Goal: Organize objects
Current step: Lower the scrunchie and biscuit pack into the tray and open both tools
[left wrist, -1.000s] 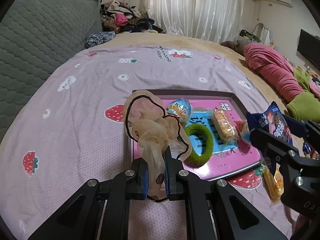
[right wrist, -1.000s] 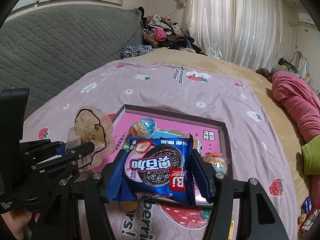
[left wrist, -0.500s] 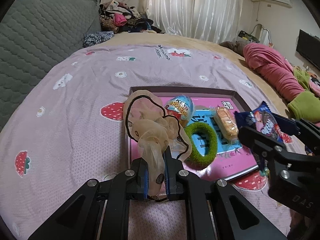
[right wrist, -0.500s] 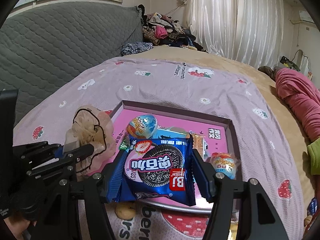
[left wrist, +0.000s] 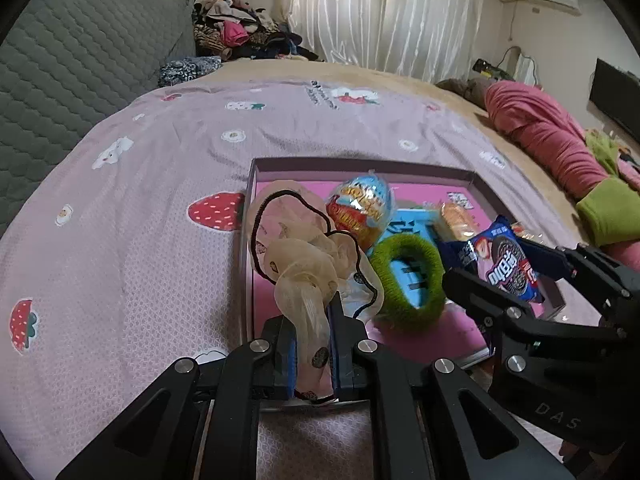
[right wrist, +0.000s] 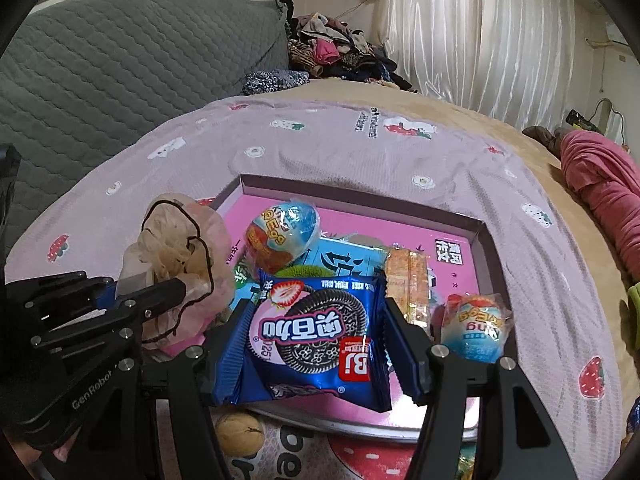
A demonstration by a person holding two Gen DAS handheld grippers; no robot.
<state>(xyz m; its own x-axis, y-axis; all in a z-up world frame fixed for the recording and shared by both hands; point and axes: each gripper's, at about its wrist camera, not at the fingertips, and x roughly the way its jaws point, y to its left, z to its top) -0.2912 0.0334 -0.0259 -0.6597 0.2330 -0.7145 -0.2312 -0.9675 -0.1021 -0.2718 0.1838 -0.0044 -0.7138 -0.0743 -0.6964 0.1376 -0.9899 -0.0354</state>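
My left gripper point(left wrist: 313, 346) is shut on a sheer beige scrunchie point(left wrist: 298, 258) with dark trim, held over the near left corner of the pink tray point(left wrist: 360, 165). The scrunchie point(right wrist: 178, 246) and left gripper point(right wrist: 176, 290) also show at the left of the right wrist view. A blue cookie packet point(right wrist: 310, 330) sits clamped between the pads of my right gripper point(right wrist: 316, 342), just above the tray's point(right wrist: 452, 216) near edge. In the tray lie a wrapped toy egg point(left wrist: 360, 208), a green hair tie point(left wrist: 406, 282), a wrapped cracker point(right wrist: 406, 280) and a second egg point(right wrist: 476, 326).
The tray rests on a pink strawberry-print blanket point(left wrist: 140, 200). A walnut point(right wrist: 239, 434) lies in front of the tray. A grey quilted headboard point(left wrist: 72, 64), a clothes pile point(left wrist: 240, 40) and a pink bundle point(left wrist: 536, 136) at the right border the bed.
Both grippers have come down and forward toward the tray, each keeping its hold. The tray and its contents look larger and closer now.
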